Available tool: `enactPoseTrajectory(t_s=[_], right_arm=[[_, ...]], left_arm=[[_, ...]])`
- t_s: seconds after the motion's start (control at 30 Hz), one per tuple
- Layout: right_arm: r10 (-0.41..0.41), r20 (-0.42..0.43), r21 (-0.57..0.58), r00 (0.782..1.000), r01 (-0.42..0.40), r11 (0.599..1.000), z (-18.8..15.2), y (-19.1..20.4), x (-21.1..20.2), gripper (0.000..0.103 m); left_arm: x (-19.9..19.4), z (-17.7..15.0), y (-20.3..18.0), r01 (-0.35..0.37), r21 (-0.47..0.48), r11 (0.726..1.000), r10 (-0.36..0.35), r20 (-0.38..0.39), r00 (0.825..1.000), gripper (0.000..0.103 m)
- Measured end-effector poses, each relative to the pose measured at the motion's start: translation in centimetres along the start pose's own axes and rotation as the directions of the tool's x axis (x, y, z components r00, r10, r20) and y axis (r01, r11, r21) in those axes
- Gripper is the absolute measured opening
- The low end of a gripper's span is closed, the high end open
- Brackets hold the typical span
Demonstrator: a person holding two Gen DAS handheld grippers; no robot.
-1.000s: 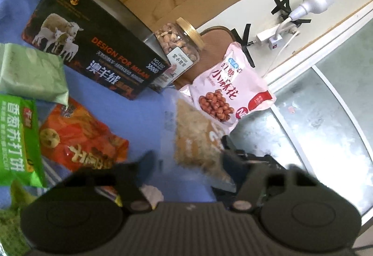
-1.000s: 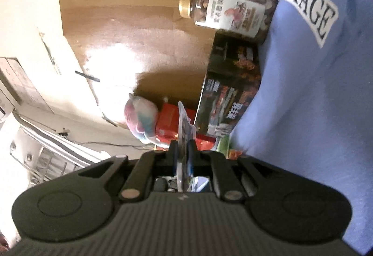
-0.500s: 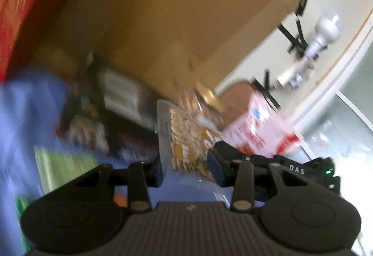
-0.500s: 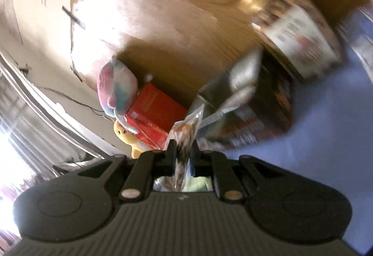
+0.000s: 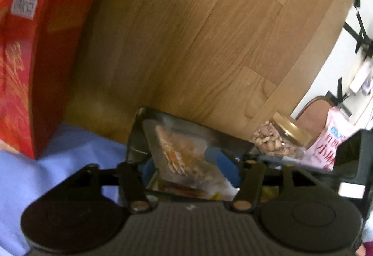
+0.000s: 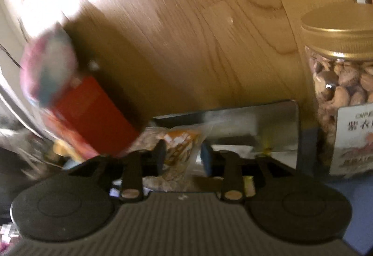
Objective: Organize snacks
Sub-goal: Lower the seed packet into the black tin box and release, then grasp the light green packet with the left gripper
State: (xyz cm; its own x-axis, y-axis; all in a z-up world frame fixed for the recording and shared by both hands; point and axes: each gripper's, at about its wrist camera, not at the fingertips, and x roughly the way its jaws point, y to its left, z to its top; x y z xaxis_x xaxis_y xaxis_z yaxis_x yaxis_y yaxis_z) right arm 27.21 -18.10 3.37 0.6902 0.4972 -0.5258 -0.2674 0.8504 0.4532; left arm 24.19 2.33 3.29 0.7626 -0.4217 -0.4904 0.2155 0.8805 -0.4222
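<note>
My left gripper [image 5: 190, 166] holds a clear snack bag [image 5: 184, 155] between its wide-set fingers, over the open top of the dark box [image 5: 139, 137]. My right gripper [image 6: 183, 154] has its fingers apart around a clear snack bag with orange print [image 6: 178, 146], at the same box's silver inner wall [image 6: 256, 121]. A jar of nuts with a gold lid [image 6: 342, 83] stands right of the box and also shows in the left wrist view [image 5: 277, 137]. A pink snack bag [image 5: 326, 146] lies at the far right.
A red carton [image 5: 25, 65] stands left of the box, seen also in the right wrist view [image 6: 93, 114], with a soft pink and blue toy [image 6: 46, 69] on it. A wooden board [image 5: 186, 34] rises behind. Blue cloth [image 5: 46, 162] covers the surface.
Both grippers swung over the dark box's open top. The right gripper's fingers, shut on its bag before, now stand apart. The left gripper's bag has come down into the box opening.
</note>
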Motion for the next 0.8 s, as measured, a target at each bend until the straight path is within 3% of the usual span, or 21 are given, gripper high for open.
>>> enactPoseTrajectory(t_s=[0.17,0.33,0.43,0.57,0.67,0.8], right_arm=[[-0.09,0.091,-0.169,0.992,0.105,0.98,-1.2,2.2,-1.7,0.057],[0.009,0.158,-0.208,0.987,0.024,0.978,-3.2,2.7,-7.0,0.057],[0.102,0.041,-0.193,0.994,-0.093,0.977,-5.1,3.3,-8.1,0.057],[0.074,-0.177,-0.128,0.981,-0.097,0.987,-7.9,3.6,-5.9,0.057],[0.081,-0.244,-0.05,0.966,-0.096,0.994,-8.8,3.2,-4.3,0.057],[0.107,-0.29,0.053,0.951,-0.096,0.994,-9.1,2.9,-2.5,0.057]], left_arm=[[-3.3,0.0,0.6,-0.001,-0.021,1.0,0.002,0.063,0.998,0.074],[-7.2,-1.1,3.4,-0.035,-0.137,0.99,0.043,0.058,0.997,0.074],[-8.0,-3.3,4.9,-0.043,-0.193,0.98,0.041,-0.015,0.999,0.074],[-7.6,-6.1,6.4,-0.054,-0.227,0.972,0.031,-0.101,0.994,0.074],[-6.4,-7.4,7.4,-0.018,-0.295,0.955,-0.025,-0.142,0.989,0.074],[-6.1,-7.6,7.7,0.041,-0.29,0.956,-0.082,-0.13,0.988,0.071]])
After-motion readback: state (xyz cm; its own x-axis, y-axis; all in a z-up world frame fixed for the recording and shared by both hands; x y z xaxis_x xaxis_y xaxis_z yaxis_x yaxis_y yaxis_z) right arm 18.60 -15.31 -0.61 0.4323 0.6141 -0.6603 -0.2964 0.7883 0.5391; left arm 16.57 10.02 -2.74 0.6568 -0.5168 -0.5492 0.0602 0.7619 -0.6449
